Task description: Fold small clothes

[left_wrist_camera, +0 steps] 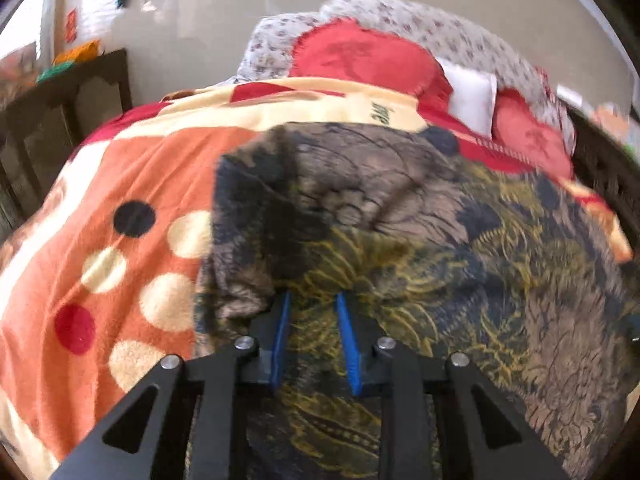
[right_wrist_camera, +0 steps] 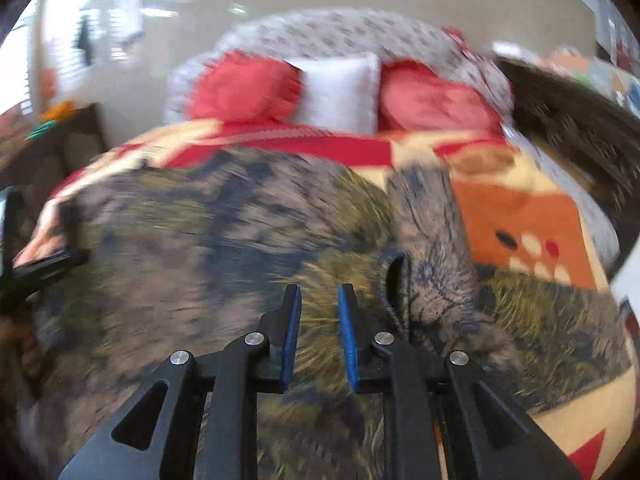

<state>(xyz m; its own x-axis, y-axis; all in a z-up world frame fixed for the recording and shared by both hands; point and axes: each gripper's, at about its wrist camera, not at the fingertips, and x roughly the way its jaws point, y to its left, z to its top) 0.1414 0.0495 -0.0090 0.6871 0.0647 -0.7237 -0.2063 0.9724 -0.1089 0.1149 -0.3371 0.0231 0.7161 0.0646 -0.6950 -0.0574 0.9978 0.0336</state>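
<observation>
A brown, navy and yellow patterned garment (left_wrist_camera: 400, 232) lies spread on the bed's orange blanket (left_wrist_camera: 120, 208); it also fills the right wrist view (right_wrist_camera: 208, 248), blurred by motion. My left gripper (left_wrist_camera: 313, 300) hangs over the garment near its left edge, jaws apart with nothing between the blue pads. My right gripper (right_wrist_camera: 319, 294) is over the garment too, jaws apart and empty, beside a raised fold (right_wrist_camera: 432, 264) on its right. The left gripper shows at the left edge of the right wrist view (right_wrist_camera: 44, 268).
Red cushions (left_wrist_camera: 360, 56) and a white pillow (left_wrist_camera: 472, 96) lie at the head of the bed against a flowered bolster (left_wrist_camera: 432, 20). Dark wooden furniture (left_wrist_camera: 52, 120) stands left of the bed, a dark bed frame (right_wrist_camera: 580, 128) on the right.
</observation>
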